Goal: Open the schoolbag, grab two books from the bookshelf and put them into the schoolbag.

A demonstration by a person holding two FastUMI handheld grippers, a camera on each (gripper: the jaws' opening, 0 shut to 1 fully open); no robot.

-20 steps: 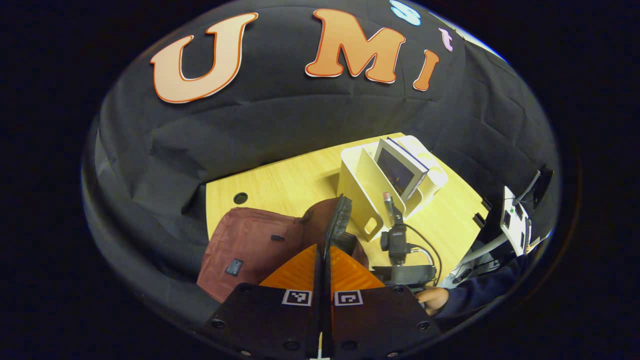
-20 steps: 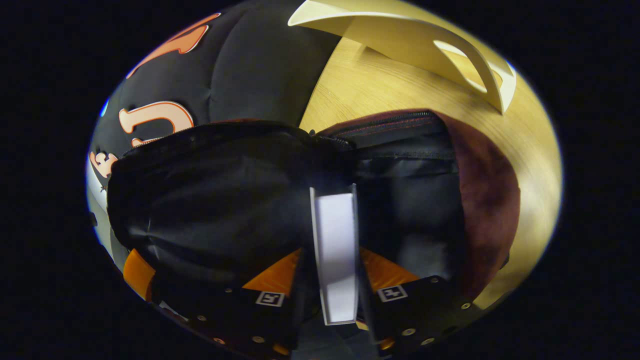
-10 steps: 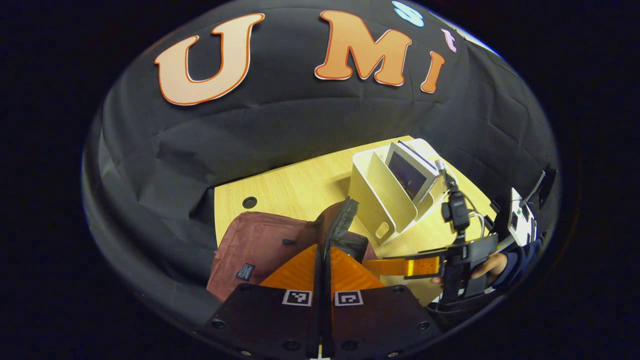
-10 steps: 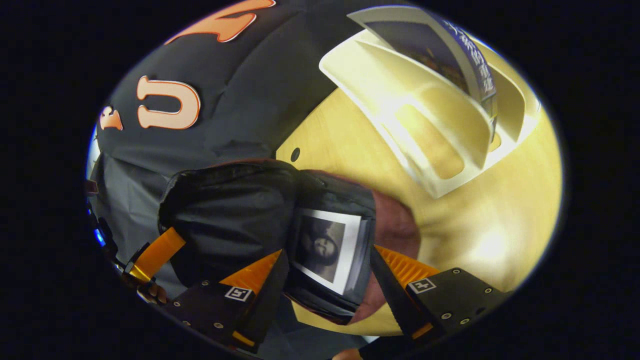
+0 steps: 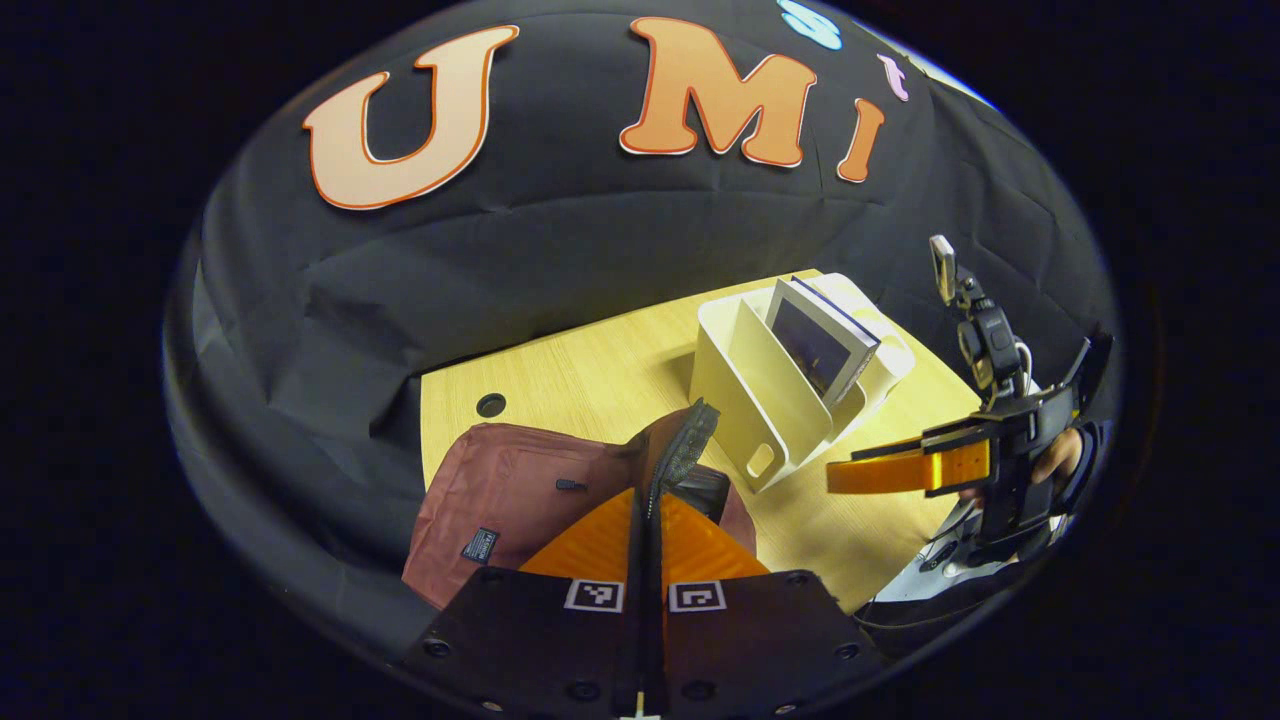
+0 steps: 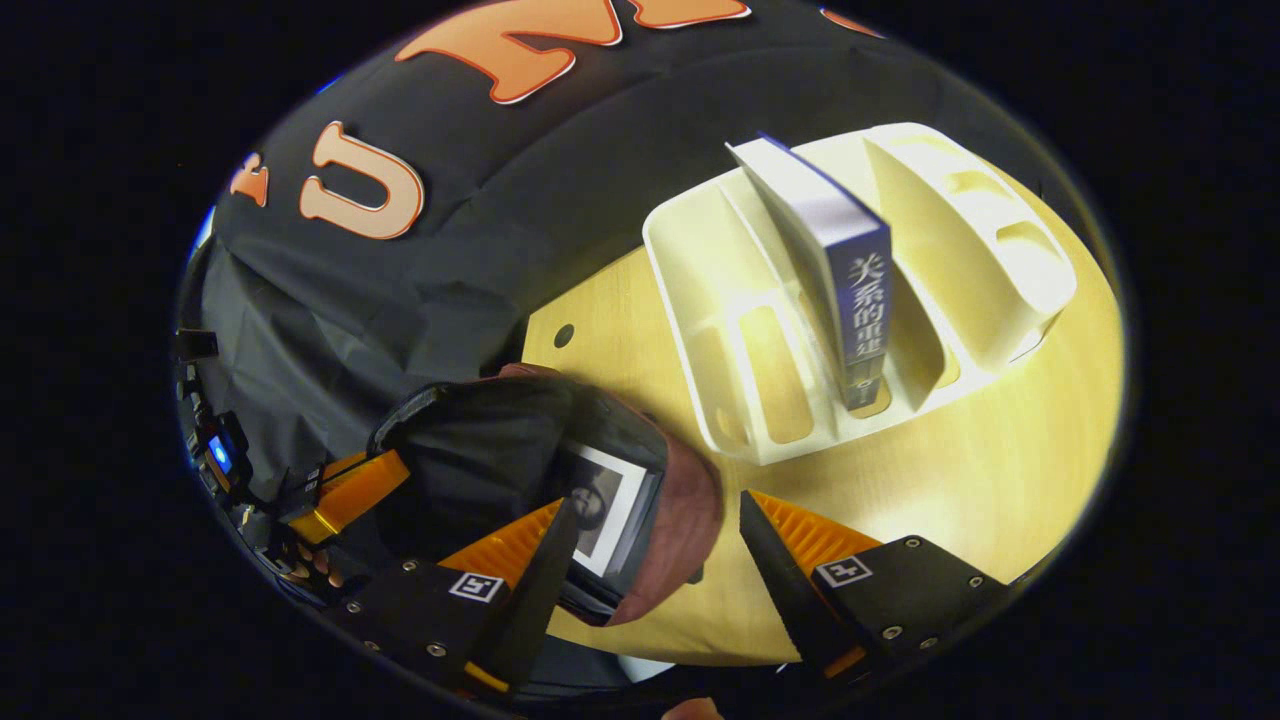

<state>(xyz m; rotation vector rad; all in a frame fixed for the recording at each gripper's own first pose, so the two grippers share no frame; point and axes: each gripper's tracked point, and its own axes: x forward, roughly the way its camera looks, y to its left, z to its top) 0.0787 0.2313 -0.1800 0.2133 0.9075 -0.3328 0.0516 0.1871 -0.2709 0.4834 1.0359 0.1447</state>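
The maroon schoolbag [image 5: 510, 490] lies open on the wooden table, and my left gripper [image 5: 648, 500] is shut on its zipped edge, holding the mouth up. Inside the black lining [image 6: 480, 450] a white-bordered book [image 6: 605, 505] rests. My right gripper [image 6: 655, 510] hangs open above the bag's rim with nothing between its fingers; in the left gripper view the right gripper [image 5: 880, 472] is to the right of the shelf. The cream bookshelf [image 6: 720, 250] holds one blue book [image 6: 850, 270] upright in a middle slot, also seen as the book [image 5: 820, 345] in the shelf [image 5: 770, 420].
The table [image 6: 1000, 450] has bare wood between bag and shelf. A cable hole [image 5: 490, 405] sits near its back edge. The left gripper [image 6: 350, 490] and a hand show at the bag's far side. The booth's black cloth wall stands right behind the table.
My right gripper let go of the white-bordered book inside the bag, opened, and pulled up and back toward the shelf. The left gripper kept its hold on the bag's edge.
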